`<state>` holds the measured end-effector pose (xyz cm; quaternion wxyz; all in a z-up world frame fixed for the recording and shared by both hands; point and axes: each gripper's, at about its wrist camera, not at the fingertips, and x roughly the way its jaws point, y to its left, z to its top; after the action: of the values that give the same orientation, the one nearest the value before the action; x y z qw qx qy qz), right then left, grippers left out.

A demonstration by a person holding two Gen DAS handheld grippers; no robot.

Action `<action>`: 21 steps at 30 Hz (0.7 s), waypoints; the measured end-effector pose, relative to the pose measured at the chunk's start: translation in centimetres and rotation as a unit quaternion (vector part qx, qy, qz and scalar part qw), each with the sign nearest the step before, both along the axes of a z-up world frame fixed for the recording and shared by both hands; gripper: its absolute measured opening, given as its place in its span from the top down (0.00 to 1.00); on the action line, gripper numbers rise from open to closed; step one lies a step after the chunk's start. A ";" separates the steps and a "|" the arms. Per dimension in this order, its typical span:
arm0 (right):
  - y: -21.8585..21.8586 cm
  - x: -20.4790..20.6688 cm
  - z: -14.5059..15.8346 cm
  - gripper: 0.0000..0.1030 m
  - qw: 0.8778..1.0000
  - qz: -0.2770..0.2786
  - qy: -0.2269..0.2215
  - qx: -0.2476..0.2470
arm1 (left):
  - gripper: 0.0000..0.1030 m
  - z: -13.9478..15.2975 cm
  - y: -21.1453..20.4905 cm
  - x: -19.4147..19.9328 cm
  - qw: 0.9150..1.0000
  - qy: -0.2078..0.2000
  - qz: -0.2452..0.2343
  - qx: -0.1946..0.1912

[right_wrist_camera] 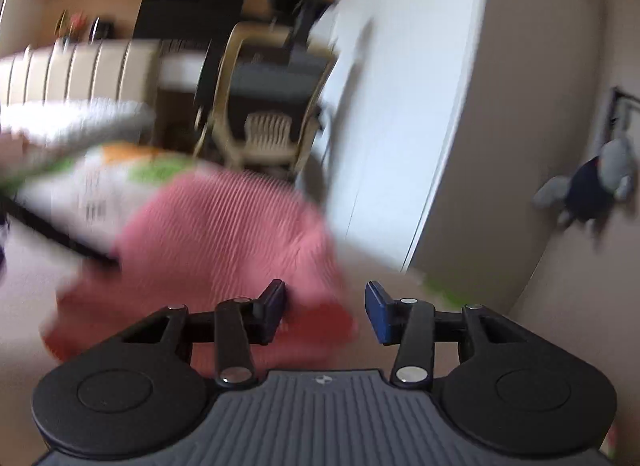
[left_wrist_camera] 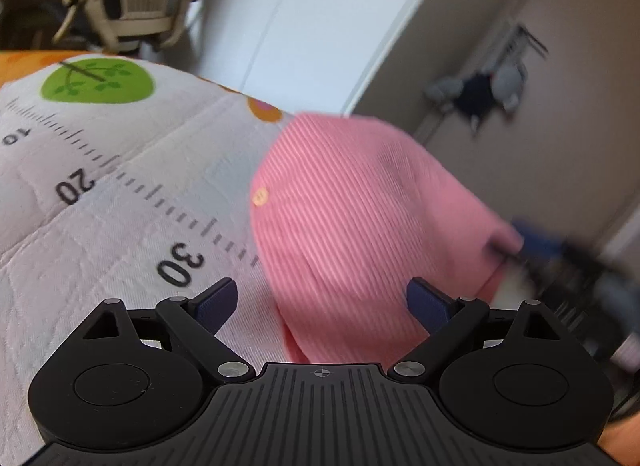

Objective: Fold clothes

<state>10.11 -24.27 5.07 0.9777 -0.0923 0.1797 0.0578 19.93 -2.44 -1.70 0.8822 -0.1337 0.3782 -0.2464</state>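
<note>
Both grippers, left (left_wrist_camera: 322, 300) & right (right_wrist_camera: 325, 312), fingers apart (nothing held), by pink garment (left_wrist_camera: 352, 217).

Soft daylight, seemingly motion-blurred, fisheye-warped.

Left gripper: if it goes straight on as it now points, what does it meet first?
Probably the pink garment: it lies directly ahead of the open left gripper, on the quilt. Depth is unclear.
</note>
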 end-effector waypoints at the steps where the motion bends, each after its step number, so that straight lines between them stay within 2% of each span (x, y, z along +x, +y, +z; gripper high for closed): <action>1: -0.6 -0.3 0.9 0.57 1.000 0.002 -0.019 0.016 | 0.07 -0.2 -0.2 -0.2 1.000 0.000 -0.005 0.007; 3: -1.0 0.3 2.4 0.57 0.998 0.021 -0.043 0.049 | 0.07 -0.6 -0.6 -0.2 1.000 0.004 -0.009 0.015; 5: 0.3 2.8 3.8 0.57 0.993 0.071 -0.035 0.086 | 0.06 -0.9 -1.1 -0.2 1.000 0.003 -0.012 0.024; 8: 3.3 8.0 3.3 0.57 0.987 0.123 0.018 0.098 | 0.06 -0.7 -2.1 -0.8 0.998 -0.017 -0.019 0.063; 10: 5.2 11.8 0.9 0.57 0.990 0.112 0.071 0.057 | 0.06 -0.5 -2.1 -1.2 0.997 -0.017 -0.020 0.073; 12: 6.4 15.0 -2.4 0.57 0.989 0.085 0.120 0.020 | 0.07 -0.1 -1.0 -1.4 0.999 -0.010 -0.023 0.048; 13: 6.1 15.6 -3.7 0.57 0.988 0.076 0.136 0.023 | 0.07 0.2 -0.4 -1.5 0.999 -0.007 -0.025 0.031; 14: 5.3 15.5 -4.4 0.57 0.986 0.073 0.140 0.047 | 0.07 0.4 0.4 -1.2 1.000 -0.007 -0.025 0.009; 17: 3.3 14.0 -4.0 0.53 0.986 0.061 0.131 0.085 | 0.06 1.0 2.7 -0.4 0.998 -0.005 -0.022 -0.057; 19: 2.2 11.6 -3.1 0.46 0.990 0.057 0.111 0.063 | 0.06 0.8 3.8 1.0 0.995 0.004 -0.001 -0.100; 21: 2.0 10.4 -3.0 0.42 0.993 0.053 0.102 0.010 | 0.06 0.0 4.1 2.5 0.992 0.017 0.013 -0.125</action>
<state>20.53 -22.23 2.06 0.9506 -0.0856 0.2731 0.1201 22.40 1.69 -1.70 0.8550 -0.2525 0.3577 -0.2782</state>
